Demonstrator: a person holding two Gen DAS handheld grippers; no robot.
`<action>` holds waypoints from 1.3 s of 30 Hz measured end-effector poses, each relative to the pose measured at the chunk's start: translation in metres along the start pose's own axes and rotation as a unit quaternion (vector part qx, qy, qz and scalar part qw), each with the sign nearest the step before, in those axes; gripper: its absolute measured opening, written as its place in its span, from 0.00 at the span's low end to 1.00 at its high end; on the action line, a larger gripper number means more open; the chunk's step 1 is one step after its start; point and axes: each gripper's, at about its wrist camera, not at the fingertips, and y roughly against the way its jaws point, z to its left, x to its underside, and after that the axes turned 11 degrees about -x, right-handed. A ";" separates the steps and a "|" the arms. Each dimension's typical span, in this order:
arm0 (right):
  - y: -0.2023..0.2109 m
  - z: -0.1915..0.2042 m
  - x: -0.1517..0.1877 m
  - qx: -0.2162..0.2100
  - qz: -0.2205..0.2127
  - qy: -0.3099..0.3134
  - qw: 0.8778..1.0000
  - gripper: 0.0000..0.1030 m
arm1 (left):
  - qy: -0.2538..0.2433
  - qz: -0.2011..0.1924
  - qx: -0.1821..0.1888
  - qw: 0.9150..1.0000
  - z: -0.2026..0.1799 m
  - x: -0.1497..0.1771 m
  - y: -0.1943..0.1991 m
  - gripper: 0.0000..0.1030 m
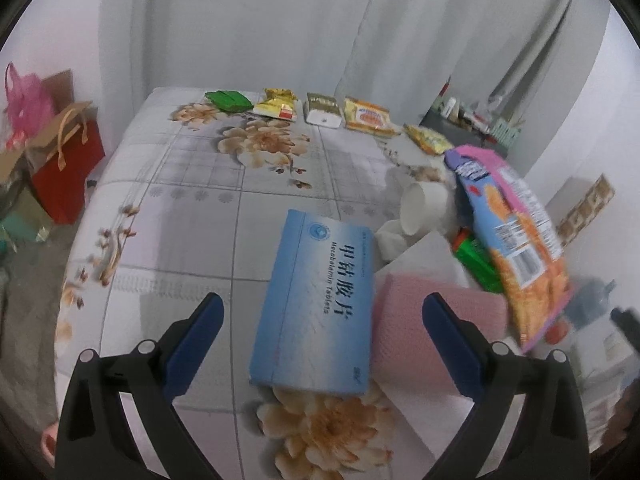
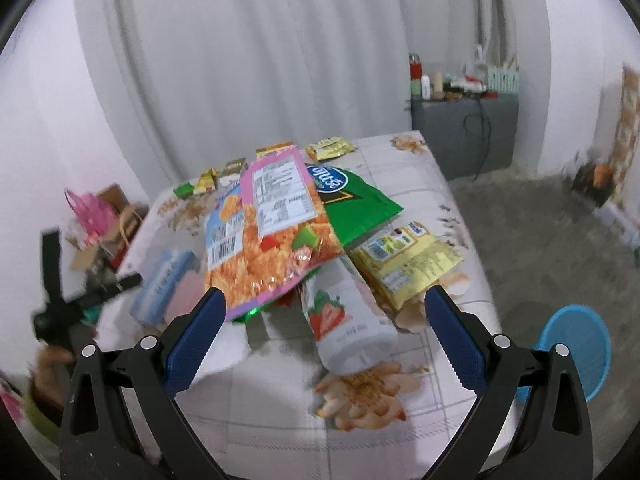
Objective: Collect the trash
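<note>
My left gripper (image 1: 322, 312) is open, its blue fingers either side of a blue medicine box (image 1: 316, 304) that lies on a floral tablecloth (image 1: 192, 184). A pink cloth (image 1: 432, 328) lies under the right finger. My right gripper (image 2: 324, 308) is open above a pile of trash: a pink-edged snack bag (image 2: 268, 240), a green bag (image 2: 360, 204), a yellow packet (image 2: 404, 260) and a white strawberry tube (image 2: 348, 328). The snack bag also shows in the left wrist view (image 1: 516, 240), with a tipped white paper cup (image 1: 420, 208).
Several snack packets (image 1: 320, 112) line the table's far edge. A red gift bag (image 1: 68, 168) stands on the floor at left. A blue bin (image 2: 576, 344) stands on the floor at right. A grey cabinet (image 2: 464, 136) holds clutter.
</note>
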 end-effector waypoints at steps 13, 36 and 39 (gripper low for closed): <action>-0.026 -0.022 -0.031 -0.126 0.023 -0.095 0.987 0.77 | -0.060 0.048 -0.011 0.997 -0.018 0.004 -0.044 0.80; -0.122 0.165 0.024 -0.135 0.173 0.292 0.931 0.79 | 0.028 0.042 -0.008 0.999 0.048 0.038 -0.009 0.70; -0.157 0.179 0.034 -0.145 0.198 0.326 0.913 0.85 | 0.050 0.043 0.010 0.998 0.059 0.041 -0.006 0.70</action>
